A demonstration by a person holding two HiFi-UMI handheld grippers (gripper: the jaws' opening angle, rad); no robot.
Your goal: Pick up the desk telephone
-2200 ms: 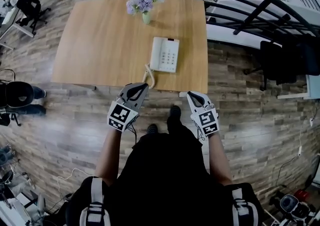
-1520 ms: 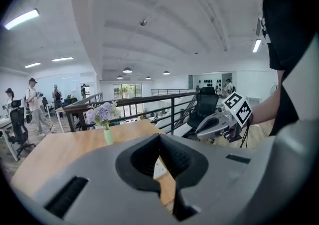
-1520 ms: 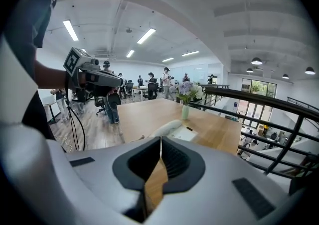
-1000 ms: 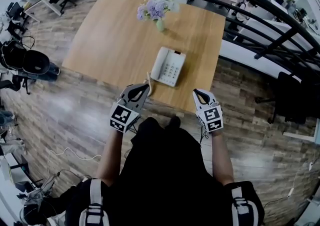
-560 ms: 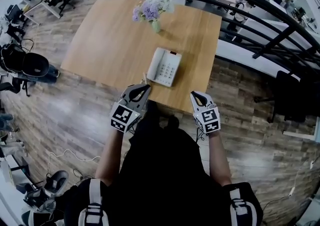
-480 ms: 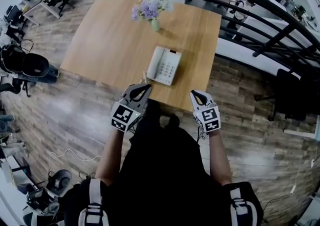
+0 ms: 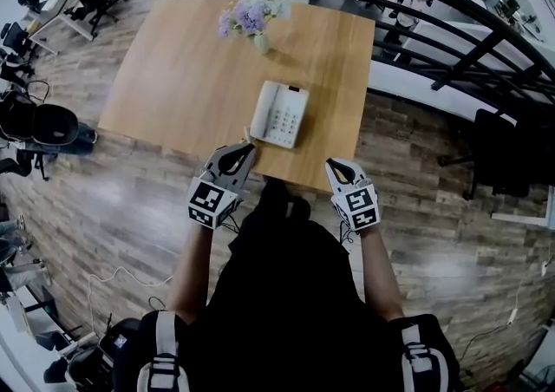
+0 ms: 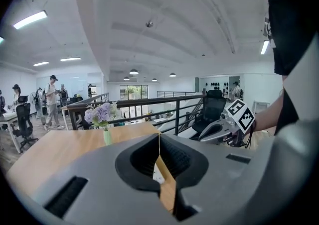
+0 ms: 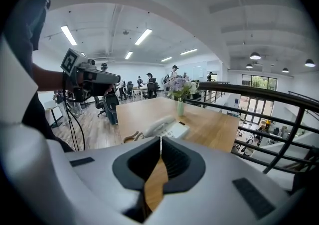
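Note:
A white desk telephone (image 7: 279, 114) lies near the front edge of a wooden table (image 7: 173, 69), its handset on the left side and a curled beige cord (image 7: 246, 133) at its near corner. The right gripper view shows the telephone (image 9: 164, 128) ahead on the table (image 9: 214, 129). My left gripper (image 7: 246, 147) is shut and empty, its tip at the table's front edge just short of the cord. My right gripper (image 7: 330, 165) is shut and empty, over the front edge to the right of the telephone. In the left gripper view the jaws hide the telephone.
A small green vase of purple and white flowers (image 7: 251, 14) stands at the table's far side. A dark metal railing (image 7: 451, 61) runs behind and to the right. Office chairs (image 7: 39, 126) stand on the wood floor at left. People stand far off (image 8: 52, 100).
The head view has shifted and the table now sits a little further left and squarer in the picture. Both grippers stay shut at the table's front edge.

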